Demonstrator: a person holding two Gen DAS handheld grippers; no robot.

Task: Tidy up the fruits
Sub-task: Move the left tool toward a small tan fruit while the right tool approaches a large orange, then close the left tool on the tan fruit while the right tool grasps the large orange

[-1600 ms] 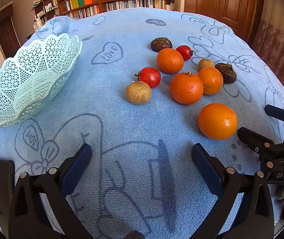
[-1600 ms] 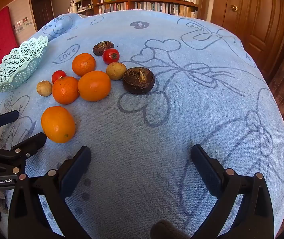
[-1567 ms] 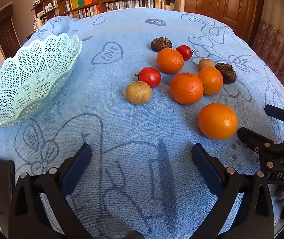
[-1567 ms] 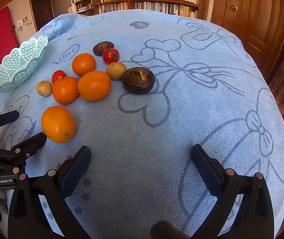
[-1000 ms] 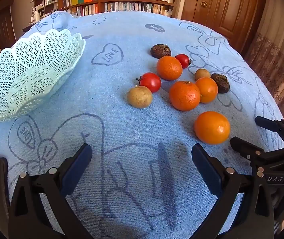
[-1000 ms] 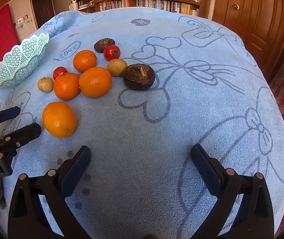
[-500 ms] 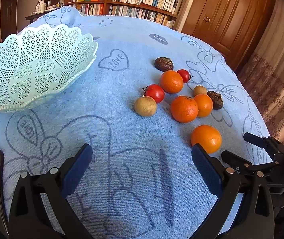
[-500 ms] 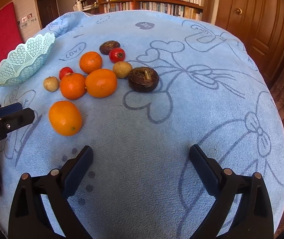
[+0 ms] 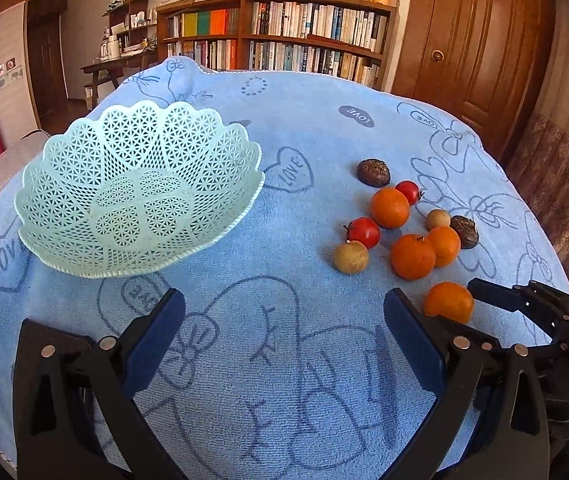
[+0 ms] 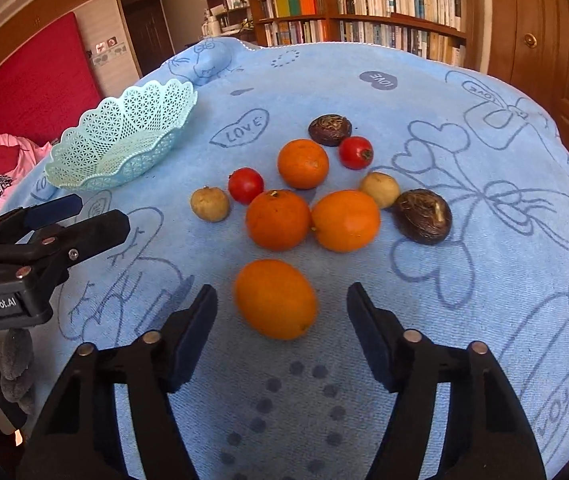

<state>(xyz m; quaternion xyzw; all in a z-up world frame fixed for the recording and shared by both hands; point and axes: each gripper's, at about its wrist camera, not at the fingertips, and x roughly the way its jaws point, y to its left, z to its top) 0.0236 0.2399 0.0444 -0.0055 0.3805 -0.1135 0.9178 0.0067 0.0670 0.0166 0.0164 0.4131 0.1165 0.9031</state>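
Where half a second ago bare cloth lay ahead, right gripper (image 10: pixel 282 304) now flanking the nearest orange (image 10: pixel 275 298), jaws apart, left gripper (image 9: pixel 284 312) raised, jaws apart, basket (image 9: pixel 140 188) empty at left, "GenRobot.AI" on left gripper, "LOVE" across blue cloth (image 9: pixel 296 100).

A pale green lattice basket (image 9: pixel 136 196) is sitting empty and upright on the left. Well apart to its right, the fruits are lying clustered: four oranges, the nearest orange (image 10: pixel 275 298) lying alone, two (image 10: pixel 278 219) (image 10: pixel 345 220) touching side by side, a fourth (image 10: pixel 302 163) behind; two red tomatoes (image 10: pixel 245 185) (image 10: pixel 355 152); two tan round fruits (image 10: pixel 209 203) (image 10: pixel 380 189); two dark brown chestnuts (image 10: pixel 423 210) (image 10: pixel 330 129).
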